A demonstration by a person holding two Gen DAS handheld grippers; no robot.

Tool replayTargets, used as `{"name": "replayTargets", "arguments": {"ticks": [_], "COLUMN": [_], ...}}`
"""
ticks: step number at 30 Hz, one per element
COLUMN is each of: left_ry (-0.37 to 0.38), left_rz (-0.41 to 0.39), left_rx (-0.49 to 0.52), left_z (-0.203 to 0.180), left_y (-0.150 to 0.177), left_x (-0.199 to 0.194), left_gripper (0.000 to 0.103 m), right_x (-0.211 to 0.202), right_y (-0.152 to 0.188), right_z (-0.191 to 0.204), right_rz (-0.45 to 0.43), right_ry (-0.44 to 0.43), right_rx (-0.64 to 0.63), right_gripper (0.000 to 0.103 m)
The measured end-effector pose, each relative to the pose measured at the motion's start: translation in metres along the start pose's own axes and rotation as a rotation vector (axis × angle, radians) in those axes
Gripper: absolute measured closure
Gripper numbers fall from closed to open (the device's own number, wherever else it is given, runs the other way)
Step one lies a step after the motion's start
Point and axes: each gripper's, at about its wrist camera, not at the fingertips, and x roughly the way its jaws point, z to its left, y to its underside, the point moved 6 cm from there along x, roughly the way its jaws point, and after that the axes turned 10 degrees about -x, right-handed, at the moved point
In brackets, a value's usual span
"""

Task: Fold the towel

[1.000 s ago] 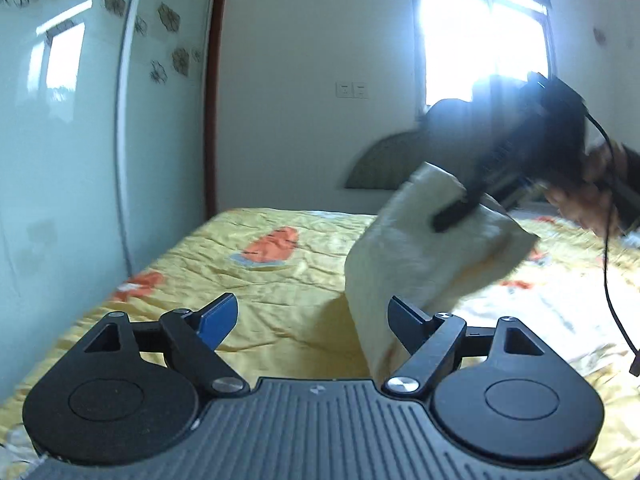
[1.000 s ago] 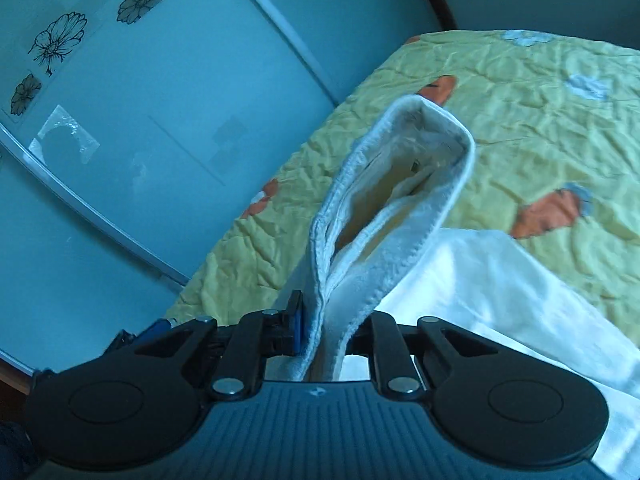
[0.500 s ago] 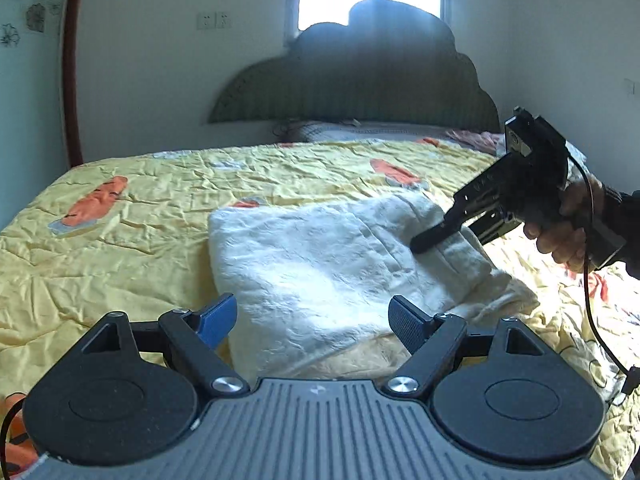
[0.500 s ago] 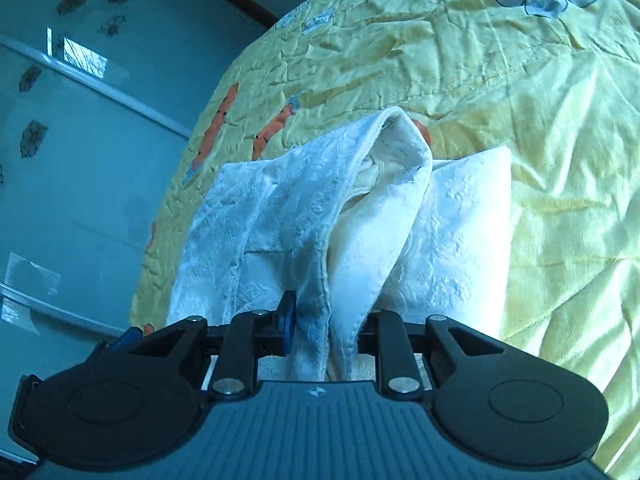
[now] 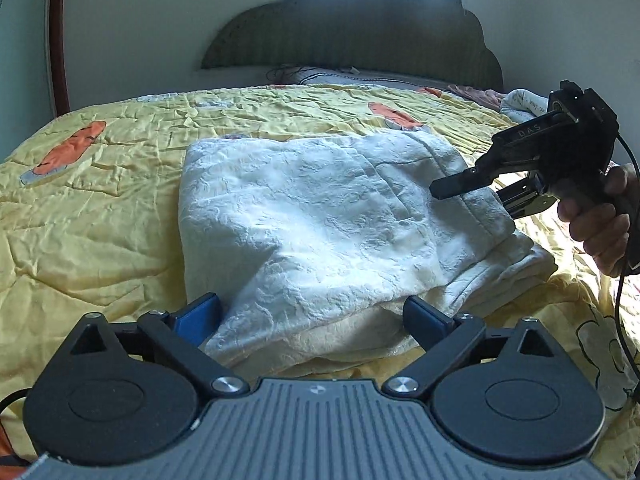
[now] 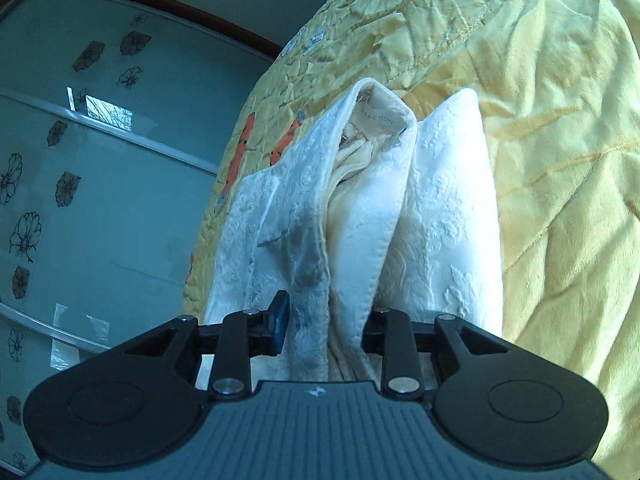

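on a yellow quilt [image 5: 100, 216], the white towel [image 5: 320, 220] lies folded in layers at the centre of my left wrist view. my left gripper [image 5: 312, 316] stands wide apart and empty, its fingers either side of the towel's near edge. at three o'clock, my right gripper [image 5: 472, 188] pinches a bunched corner; in its own view the towel [image 6: 352, 216] fills the narrow gap and hides the right finger's pad. my right hand [image 5: 600, 220] is cut off by the frame edge. the dark headboard [image 5: 352, 28] at twelve o'clock is dim.

Yellow-quilted bed [image 5: 100, 216], white folded towel [image 5: 312, 216], perhaps pillows by headboard [image 5: 352, 32].
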Motion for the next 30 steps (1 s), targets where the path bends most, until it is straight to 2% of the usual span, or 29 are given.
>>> {"name": "replayTargets", "arguments": {"ticks": [3,5,6,10,11,12,15,17,19,21,23,24,27,28,30], "left_ry": [-0.004,0.004,0.014,0.066,0.073,0.076,0.066,0.059,0.051,0.046,0.036,0.037,0.074,0.106,0.139], "left_rz": [-0.008,-0.019,-0.030,-0.070,-0.071,-0.065,-0.019,0.019,0.040,0.027,0.015,0.021,0.012,-0.009,-0.068], "left_rx": [-0.016,-0.038,-0.047,-0.047,-0.037,-0.025,-0.012,-0.006,0.028,0.050,0.062,0.059,-0.024,-0.067,-0.139], "left_z": [0.001,0.002,0.002,-0.009,-0.013,-0.016,-0.019,-0.017,-0.018,-0.018,-0.018,-0.018,-0.009,-0.005,0.002], "left_y": [-0.002,-0.004,-0.006,-0.015,-0.016,-0.017,-0.012,-0.008,-0.003,0.002,0.004,0.003,-0.010,-0.018,-0.034], "left_x": [-0.007,-0.014,-0.017,-0.023,-0.021,-0.018,-0.003,0.004,0.009,0.011,0.011,0.010,-0.012,-0.022,-0.038], "left_gripper": [0.008,0.009,0.009,0.008,0.008,0.007,0.006,0.005,0.002,0.000,0.000,0.002,0.014,0.013,0.012], "right_x": [-0.015,-0.022,-0.024,-0.016,-0.015,-0.014,-0.015,-0.025,-0.030,-0.018,-0.021,-0.026,-0.055,-0.068,-0.083], "right_y": [-0.008,-0.008,-0.007,0.008,0.010,0.012,0.013,0.009,0.007,0.013,0.014,0.014,0.013,0.014,0.017], "right_z": [0.002,0.001,0.001,0.002,0.004,0.005,0.011,0.017,0.013,0.000,-0.007,-0.008,-0.005,-0.003,0.009], "right_rz": [-0.038,-0.059,-0.053,0.006,0.001,0.005,-0.002,-0.019,-0.021,0.031,0.003,-0.009,-0.109,-0.154,-0.224], "right_ry": [0.036,0.025,0.028,0.063,0.081,0.105,0.135,0.138,0.162,0.179,0.136,0.123,0.180,0.191,0.194], "right_rx": [-0.020,-0.011,-0.014,-0.054,-0.080,-0.100,-0.155,-0.171,-0.169,-0.140,-0.080,-0.046,-0.037,-0.034,-0.049], "right_gripper": [0.072,0.055,0.050,0.051,0.058,0.078,0.086,0.088,0.088,0.088,0.087,0.083,0.078,0.076,0.067]}}
